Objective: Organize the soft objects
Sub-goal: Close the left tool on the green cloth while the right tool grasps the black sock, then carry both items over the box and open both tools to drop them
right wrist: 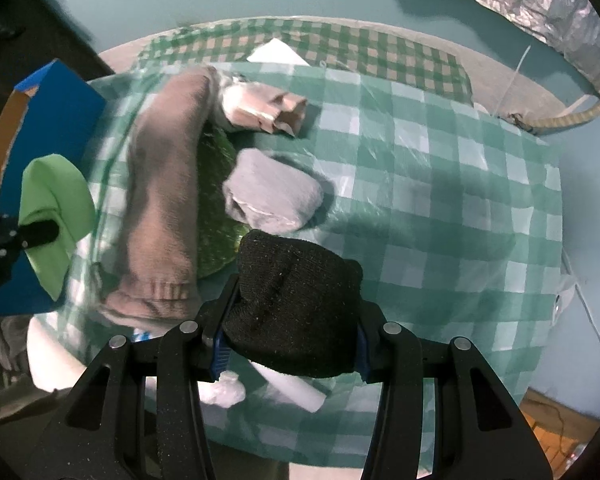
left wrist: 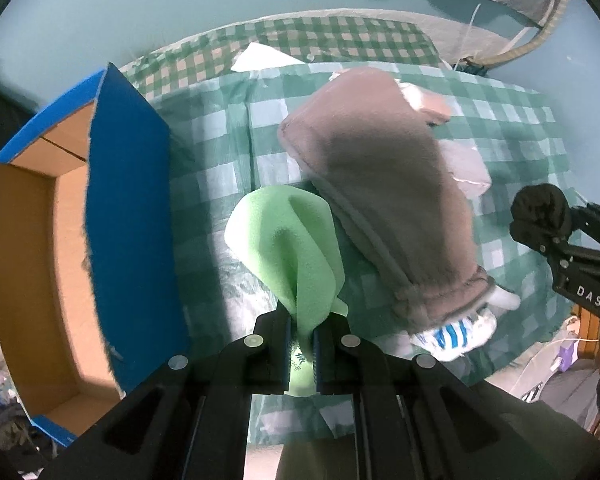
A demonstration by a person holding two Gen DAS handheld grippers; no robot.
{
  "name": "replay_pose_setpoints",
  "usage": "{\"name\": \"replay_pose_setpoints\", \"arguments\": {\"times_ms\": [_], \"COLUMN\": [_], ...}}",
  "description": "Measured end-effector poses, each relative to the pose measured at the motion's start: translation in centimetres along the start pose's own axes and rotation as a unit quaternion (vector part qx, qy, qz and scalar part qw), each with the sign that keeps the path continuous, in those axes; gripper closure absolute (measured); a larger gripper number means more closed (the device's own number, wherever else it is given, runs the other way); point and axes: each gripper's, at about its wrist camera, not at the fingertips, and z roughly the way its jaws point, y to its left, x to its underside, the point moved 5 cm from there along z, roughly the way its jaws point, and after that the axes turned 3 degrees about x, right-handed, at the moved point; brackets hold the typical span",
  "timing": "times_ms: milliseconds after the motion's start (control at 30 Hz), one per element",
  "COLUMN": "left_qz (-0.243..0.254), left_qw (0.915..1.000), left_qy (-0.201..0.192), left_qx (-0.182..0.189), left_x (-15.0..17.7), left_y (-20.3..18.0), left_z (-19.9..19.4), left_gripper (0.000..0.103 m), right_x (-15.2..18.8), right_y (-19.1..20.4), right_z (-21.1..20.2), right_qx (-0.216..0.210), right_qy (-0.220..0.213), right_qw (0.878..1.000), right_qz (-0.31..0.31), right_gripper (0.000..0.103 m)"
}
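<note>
Both claws are loaded. Nearest the left wrist camera, the left claw (left wrist: 303, 336) is pressed together on a pinch of light green cloth (left wrist: 288, 240), which billows up from the jaws toward 12 o'clock, clear of the tabletop. In the right wrist view, the right claw (right wrist: 288, 346) is clamped on a black knitted sock bundle (right wrist: 296, 300), a fat roll that fills the gap between the jaws.

Beyond the green cloth, at 1 o'clock, a long brown-grey sock (left wrist: 380, 200) lies across the checked green tablecloth (left wrist: 220, 152), with a blue-and-white striped sock (left wrist: 452, 336) poking out under its near end. From the right wrist, a rolled grey sock (right wrist: 274, 194) sits at 12 o'clock just past the black bundle, and a grey-and-tan sock (right wrist: 260, 110) lies farther off. A dark green fuzzy item (right wrist: 216, 208) shows beside the brown-grey sock, partly under it.

At 9 o'clock from the left claw stands the blue cardboard box (left wrist: 128, 220), open, its brown interior showing nothing inside in the visible part.

The step in hand appears to be carrying picked pieces to the box. The next move would likely call for swinging the green cloth toward 9 o'clock, over the blue wall, before releasing; the black bundle has farther to travel and must cross above the brown-grey sock.
</note>
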Motion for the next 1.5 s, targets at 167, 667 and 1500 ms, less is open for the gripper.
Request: {"name": "replay_pose_setpoints", "arguments": {"times_ms": [167,667,1500], "left_qz": [0.003,-0.001,-0.063], "left_qw": [0.9999,0.9988,0.9924], "left_qy": [-0.013,-0.048,-0.102], "left_qx": [0.006,0.003,-0.028], "left_x": [1.8,3.4,4.2], "left_y": [0.5,1.3,7.6], "left_z": [-2.0,-6.8,-13.1], "left_gripper": [0.095,0.095,0.095], "right_x": [0.7,-0.4,-5.4], "right_y": [1.6,5.3,16.9], "right_z": [-2.2,-6.8,-10.2], "right_qx": [-0.006,-0.033,-0.070], "right_qy": [-0.009,-0.028,-0.056], "right_qw": [1.000,0.998,0.985], "right_qz": [-0.007,-0.035,-0.147], "right_gripper": [0.056,0.056,0.056]}}
